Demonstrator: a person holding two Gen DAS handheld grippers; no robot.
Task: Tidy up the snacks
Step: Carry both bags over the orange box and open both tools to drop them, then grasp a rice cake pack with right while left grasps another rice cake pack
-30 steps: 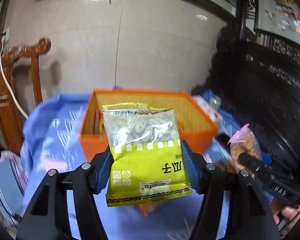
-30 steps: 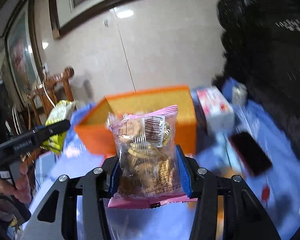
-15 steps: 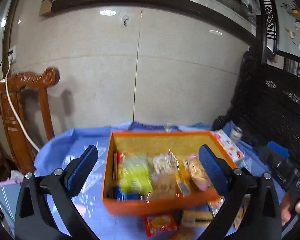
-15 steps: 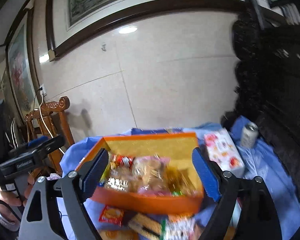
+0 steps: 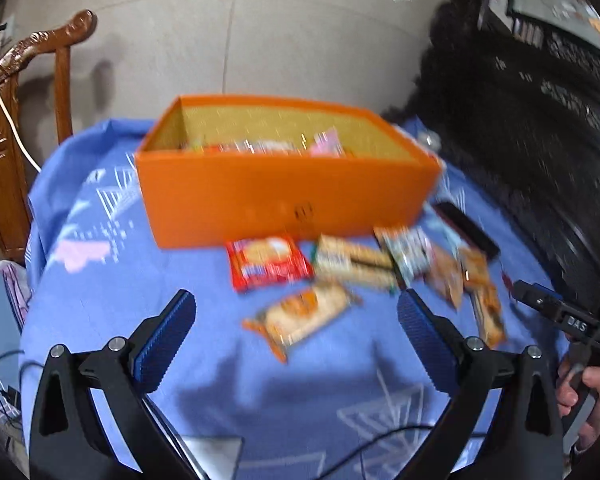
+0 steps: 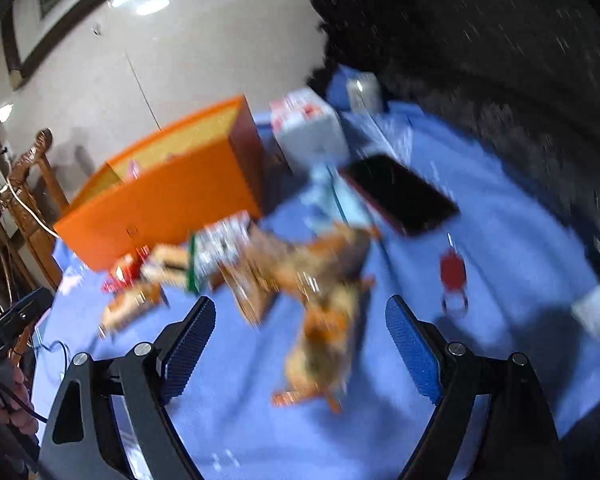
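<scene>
An orange box [image 5: 284, 196] stands on the blue cloth with several snack packs inside. It also shows in the right wrist view [image 6: 168, 204]. Several packs lie in front of it: a red pack [image 5: 266, 262], a tan bar pack [image 5: 354, 266] and an orange-and-cream pack [image 5: 304, 318]. My left gripper [image 5: 296, 326] is open and empty, above the orange-and-cream pack. My right gripper [image 6: 298, 334] is open and empty, over a blurred orange pack [image 6: 324, 344]. Both views are blurred by motion.
A black phone [image 6: 400, 194] and a white tissue box [image 6: 308, 132] lie right of the orange box. A small red object [image 6: 452, 276] lies on the cloth. A wooden chair [image 5: 8, 120] stands at the left. Dark carved furniture [image 5: 540, 120] is at the right.
Both grippers let go of their packs over the box, the yellow one and the pink one, then opened wide. They have since dropped down toward the loose packs in front of the box.
</scene>
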